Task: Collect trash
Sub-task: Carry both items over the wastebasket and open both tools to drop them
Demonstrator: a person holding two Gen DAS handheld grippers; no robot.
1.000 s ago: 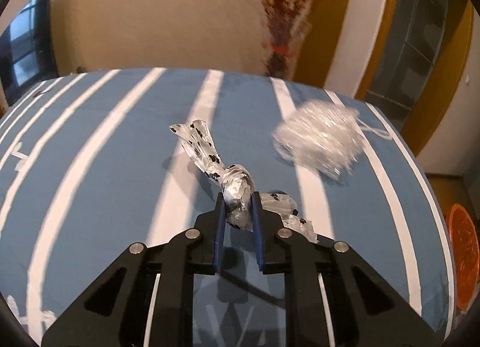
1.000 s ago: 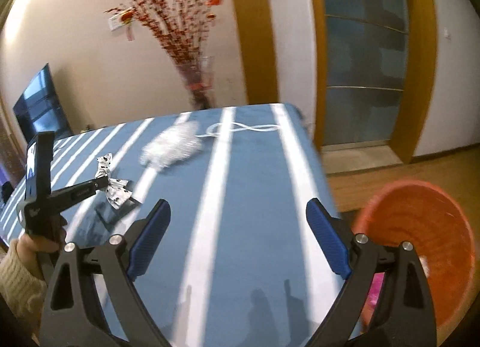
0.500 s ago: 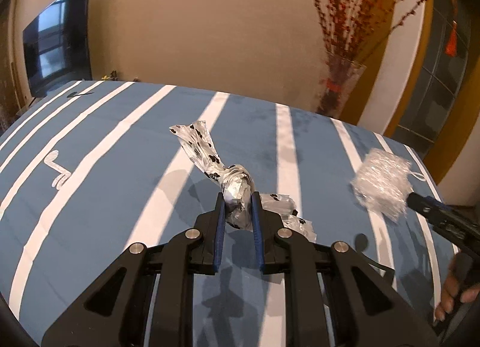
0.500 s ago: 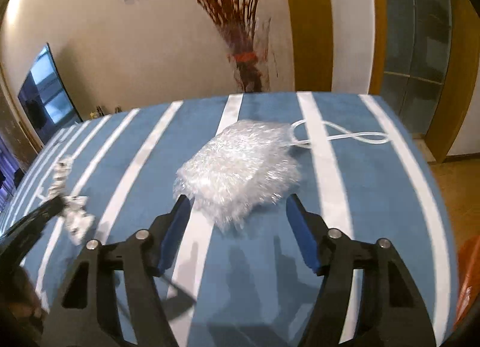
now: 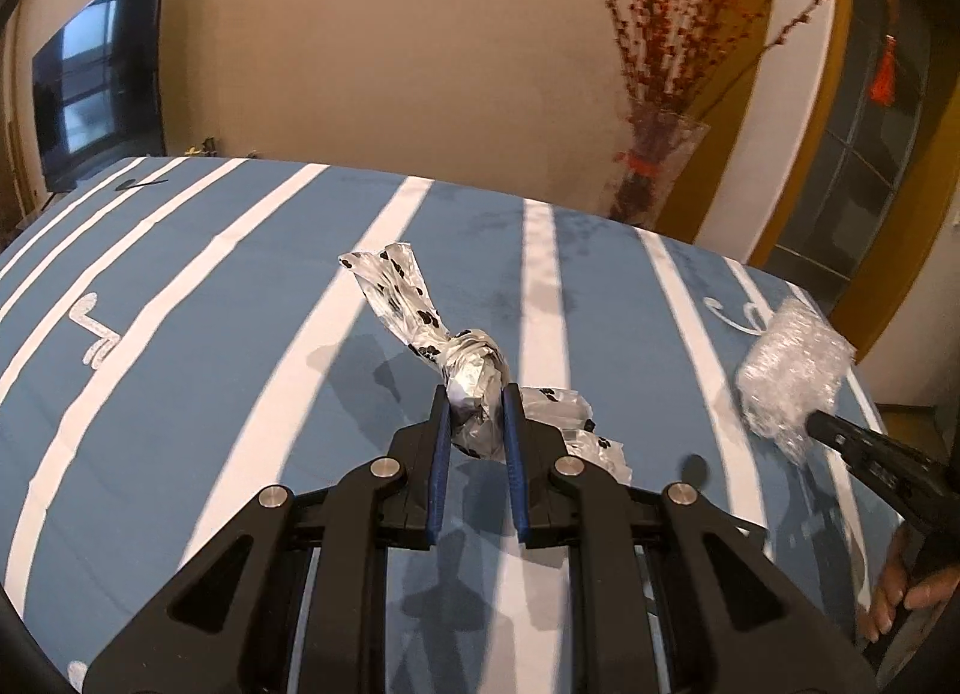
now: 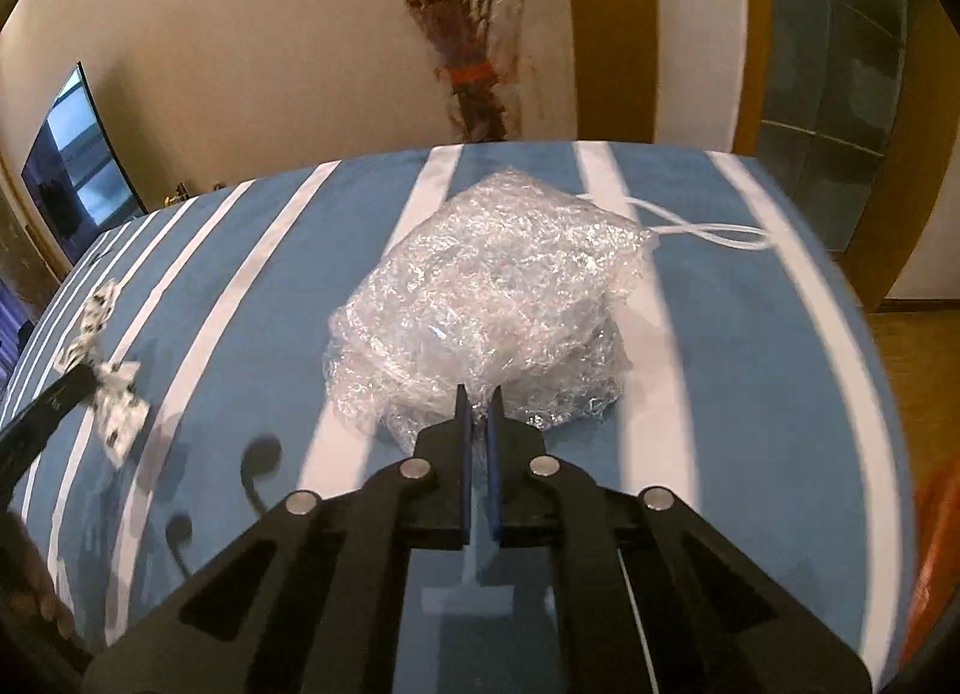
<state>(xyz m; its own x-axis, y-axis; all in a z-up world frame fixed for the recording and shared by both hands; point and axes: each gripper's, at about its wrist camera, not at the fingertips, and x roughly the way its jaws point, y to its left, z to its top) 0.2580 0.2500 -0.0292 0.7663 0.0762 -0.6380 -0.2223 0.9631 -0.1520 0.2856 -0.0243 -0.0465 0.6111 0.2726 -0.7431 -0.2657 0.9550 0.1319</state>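
On striped table (image 5: 210,334) | left tool (image 5: 475,394) clamps one wrapper (image 5: 420,322) | right tool (image 6: 477,400) pinches one plastic wad (image 6: 498,292)

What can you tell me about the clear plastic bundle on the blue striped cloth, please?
The plastic bundle is a crumpled wad of clear, shiny film, like bubble wrap, whitish where the light catches it. It is lumpy, rounded and wider than tall. It sits on the blue cloth, partly across a white stripe. The right gripper is shut on its near edge; its far end lies close to a white cord. Whether it is lifted cannot be told.
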